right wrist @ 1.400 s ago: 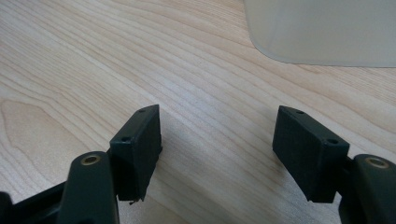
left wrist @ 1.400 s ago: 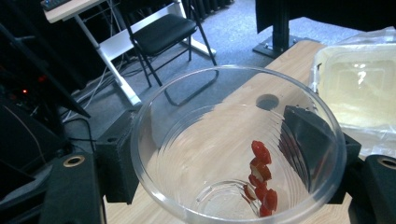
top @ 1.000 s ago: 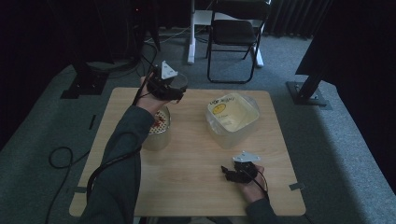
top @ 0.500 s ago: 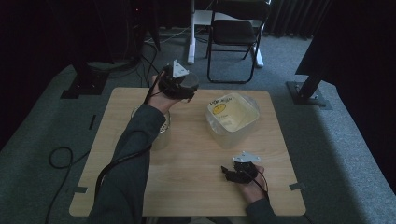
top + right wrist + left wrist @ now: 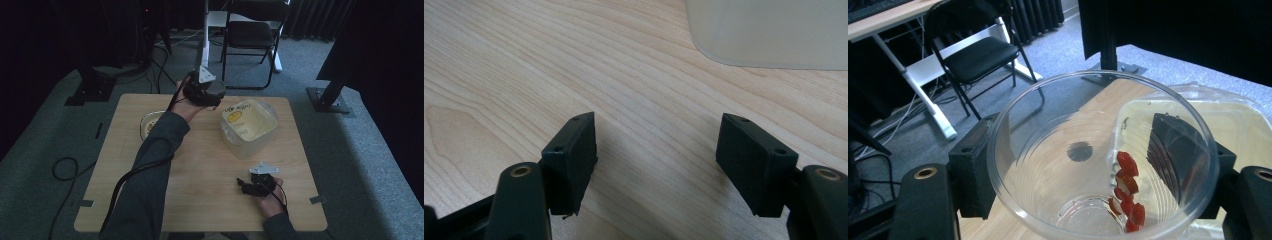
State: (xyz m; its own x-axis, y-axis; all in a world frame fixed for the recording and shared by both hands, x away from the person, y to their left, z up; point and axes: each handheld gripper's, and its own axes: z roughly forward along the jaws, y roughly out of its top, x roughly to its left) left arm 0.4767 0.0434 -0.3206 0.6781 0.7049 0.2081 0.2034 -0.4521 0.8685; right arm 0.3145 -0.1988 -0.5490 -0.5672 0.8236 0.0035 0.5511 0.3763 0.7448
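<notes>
A: Start nearest the person. What is the right gripper (image 5: 246, 185) doing?

B: It sits low over the wooden table (image 5: 210, 165) near the front edge, right of centre, held in the right hand (image 5: 270, 200). In the right gripper view its jaws stand spread wide with bare wood between them, pinching nothing. The base of a pale translucent tub (image 5: 769, 30) lies just beyond them.

A: And that tub seen from above?

B: The tub (image 5: 248, 127) stands on the right half of the table, open-topped, with a yellow round mark on its inner wall. I cannot read the writing on its rim.

A: Where is the left gripper (image 5: 212, 95)?

B: Raised at the far edge of the table, just left of the tub, at the end of a long grey sleeve (image 5: 150, 175). Its jaws pinch a clear plastic cup (image 5: 1100, 160) by the sides, one on each flank of the wall.

A: Anything in the cup?

B: A few red pieces (image 5: 1125, 192) cling to the inner wall on the side toward the tub. They might be sliced tomato or strawberry; the view is too soft to be sure. The cup is tilted, its mouth toward the camera.

A: What else is on the table?

B: A round container (image 5: 149, 123) on the left half, partly behind the sleeve.

A: And beyond the table?

B: Grey carpet, a black folding chair (image 5: 250, 42), and a black stand base (image 5: 330, 95) to the right.
</notes>
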